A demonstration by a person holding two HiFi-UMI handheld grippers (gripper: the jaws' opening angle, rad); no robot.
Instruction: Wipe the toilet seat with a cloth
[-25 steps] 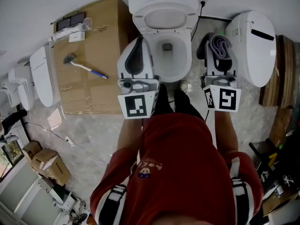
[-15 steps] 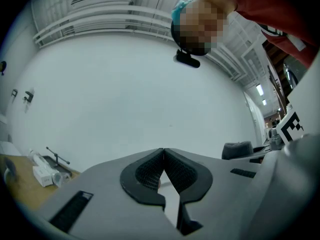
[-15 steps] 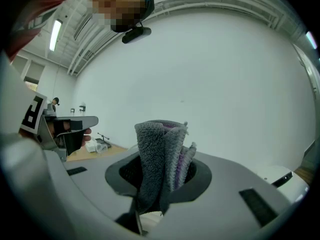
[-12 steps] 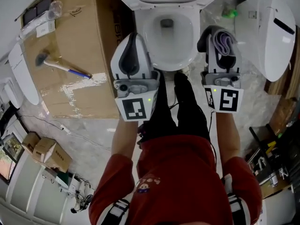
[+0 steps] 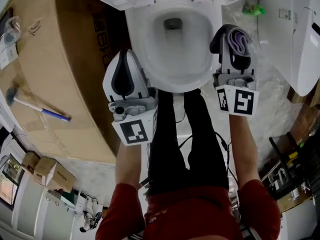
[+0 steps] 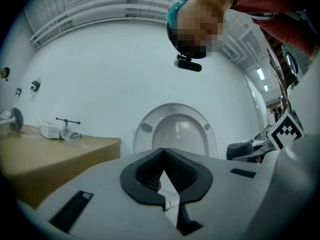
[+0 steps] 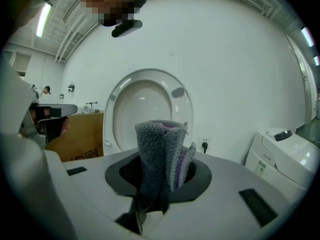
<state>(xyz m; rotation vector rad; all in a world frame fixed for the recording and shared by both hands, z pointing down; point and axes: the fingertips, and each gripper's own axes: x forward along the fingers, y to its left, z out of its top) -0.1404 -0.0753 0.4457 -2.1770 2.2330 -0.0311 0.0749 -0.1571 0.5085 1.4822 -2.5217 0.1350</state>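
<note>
The white toilet (image 5: 150, 54) fills the top middle of the head view, bowl open. Its raised seat and lid (image 7: 145, 106) stand upright against the wall, also seen in the left gripper view (image 6: 175, 131). My left gripper (image 5: 124, 54) hangs beside the bowl's left rim, its jaws shut with nothing between them (image 6: 162, 154). My right gripper (image 5: 235, 34) is at the bowl's right rim, shut on a folded grey and purple cloth (image 5: 238, 41). The cloth (image 7: 157, 154) sticks up out of the right gripper (image 7: 161, 166) and hides its fingertips.
A big cardboard box (image 5: 55, 84) stands left of the toilet, with a blue-handled tool (image 5: 37, 109) on top. A second white toilet unit (image 5: 295, 39) sits at the right. The person's black-trousered legs (image 5: 180, 134) stand in front of the bowl, and small boxes (image 5: 45, 171) lie lower left.
Both grippers have come down closer to the bowl, one at each side of its rim. The head camera dropped too, so the toilet looks larger. The cloth stays in the right gripper.
</note>
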